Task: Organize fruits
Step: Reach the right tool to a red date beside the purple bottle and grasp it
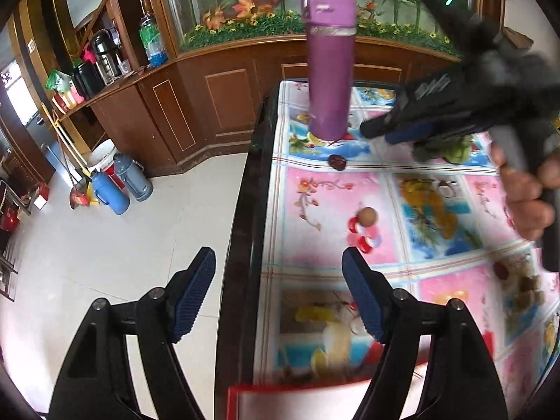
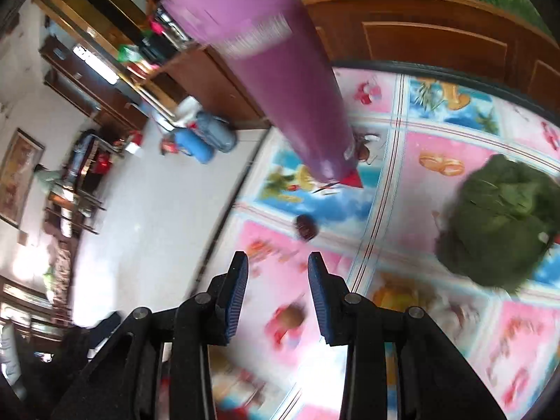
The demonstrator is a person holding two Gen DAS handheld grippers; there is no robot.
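Fruit under inspection: small dark red wrinkled date on the patterned surface, just ahead of the right gripper, fingers spread, empty. Judged light, soft; grip across its middle.

Home living room: wooden cabinet at 12 o'clock, thermos jugs on tiled floor at 9, fruit-print tablecloth

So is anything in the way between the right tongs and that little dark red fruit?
No. The right tongs are open, with only bare tablecloth before the dark red fruit. The purple bottle stands farther back, behind it.
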